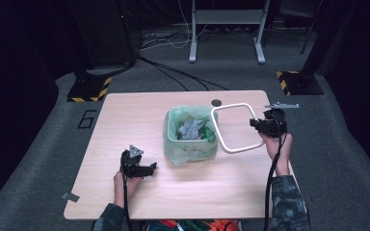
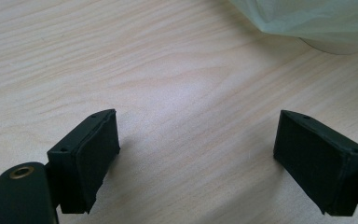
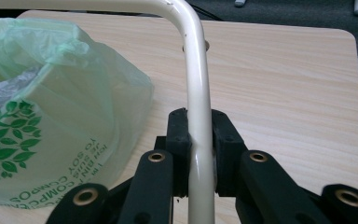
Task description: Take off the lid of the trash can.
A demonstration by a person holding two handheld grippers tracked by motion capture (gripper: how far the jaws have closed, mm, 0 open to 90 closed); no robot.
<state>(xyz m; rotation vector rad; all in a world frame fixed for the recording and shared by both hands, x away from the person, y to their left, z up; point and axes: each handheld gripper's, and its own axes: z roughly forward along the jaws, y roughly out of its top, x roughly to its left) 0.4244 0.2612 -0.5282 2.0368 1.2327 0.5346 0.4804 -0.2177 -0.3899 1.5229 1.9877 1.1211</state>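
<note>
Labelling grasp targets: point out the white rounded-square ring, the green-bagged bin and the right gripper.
white rounded-square ring [image 1: 220, 129]: high view, left side bar.
green plastic-bagged bin [image 1: 185, 149]: high view, front wall.
right gripper [image 3: 199, 140]: right gripper view, between fingers clamping the ring.

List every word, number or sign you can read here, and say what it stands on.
"6": marked on the grey floor.
"YO SOY COMPOS…": upside down on the green bag, cut off by a fold.
"JE SUIS COMPOS…": the next line on the same bag, also cut off.
A third line below these is too blurred to read.
</note>
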